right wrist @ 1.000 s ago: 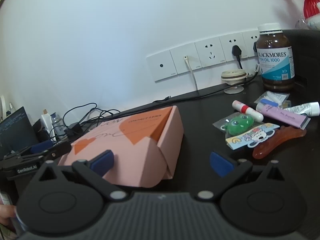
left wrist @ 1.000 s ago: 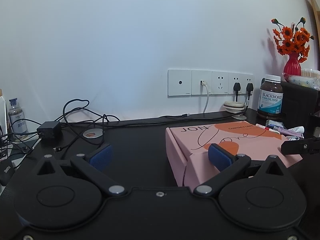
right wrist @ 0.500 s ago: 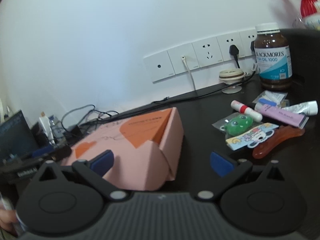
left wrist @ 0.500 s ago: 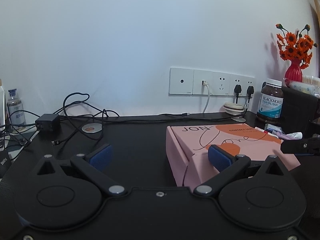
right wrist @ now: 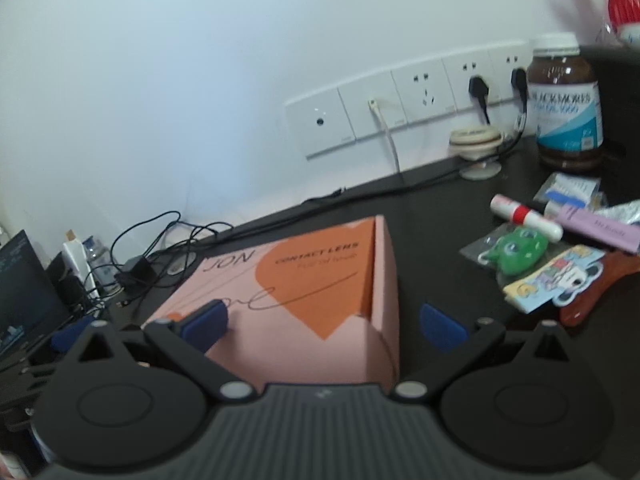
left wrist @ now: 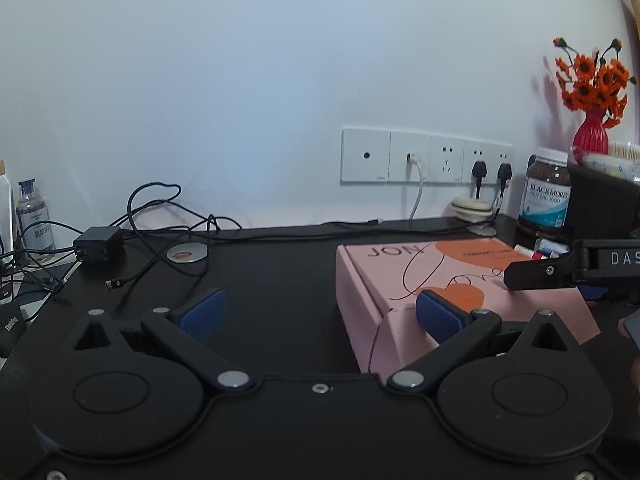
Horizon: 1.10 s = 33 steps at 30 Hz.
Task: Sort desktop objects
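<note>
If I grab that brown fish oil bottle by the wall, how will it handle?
The fish oil bottle looks full and dark, so probably heavy for its size. Its smooth round sides may slip between pads. Standing tall and upright, it could tip if pushed high, then roll.

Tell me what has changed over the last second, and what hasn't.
The right gripper has moved in over the pink box, which now looms larger between its open fingers; in the left view it reaches further across the lid. The left gripper barely shifted. Nothing was grasped or released; box, fish oil bottle and the small items stayed put.
</note>
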Available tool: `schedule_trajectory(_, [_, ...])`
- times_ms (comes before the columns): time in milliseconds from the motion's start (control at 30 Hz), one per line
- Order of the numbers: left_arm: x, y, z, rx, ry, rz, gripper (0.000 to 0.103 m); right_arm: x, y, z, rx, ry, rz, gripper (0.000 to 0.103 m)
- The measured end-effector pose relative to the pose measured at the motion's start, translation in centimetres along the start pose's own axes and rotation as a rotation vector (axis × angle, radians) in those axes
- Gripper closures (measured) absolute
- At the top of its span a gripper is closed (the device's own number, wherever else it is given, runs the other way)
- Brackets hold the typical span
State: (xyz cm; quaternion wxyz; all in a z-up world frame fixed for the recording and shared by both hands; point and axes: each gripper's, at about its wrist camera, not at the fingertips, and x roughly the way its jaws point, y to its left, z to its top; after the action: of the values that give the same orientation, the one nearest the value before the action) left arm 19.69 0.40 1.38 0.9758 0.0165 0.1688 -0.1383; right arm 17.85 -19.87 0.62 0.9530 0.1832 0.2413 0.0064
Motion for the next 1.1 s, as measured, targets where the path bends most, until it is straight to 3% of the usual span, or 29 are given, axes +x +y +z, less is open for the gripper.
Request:
schedule_trajectory(233, [-0.2, 0.3, 0.2, -0.021, -0.011, 0.001, 0.0, 0.8, -1.1, 0.0, 0.076, 0.057, 0.039, 0.001])
schedule_trajectory(1100, [0.0, 0.3, 0.3, -0.002, 0.0, 0.036, 0.0, 1.9, -0.4, 0.4, -0.044, 0.089, 0.095, 0.001])
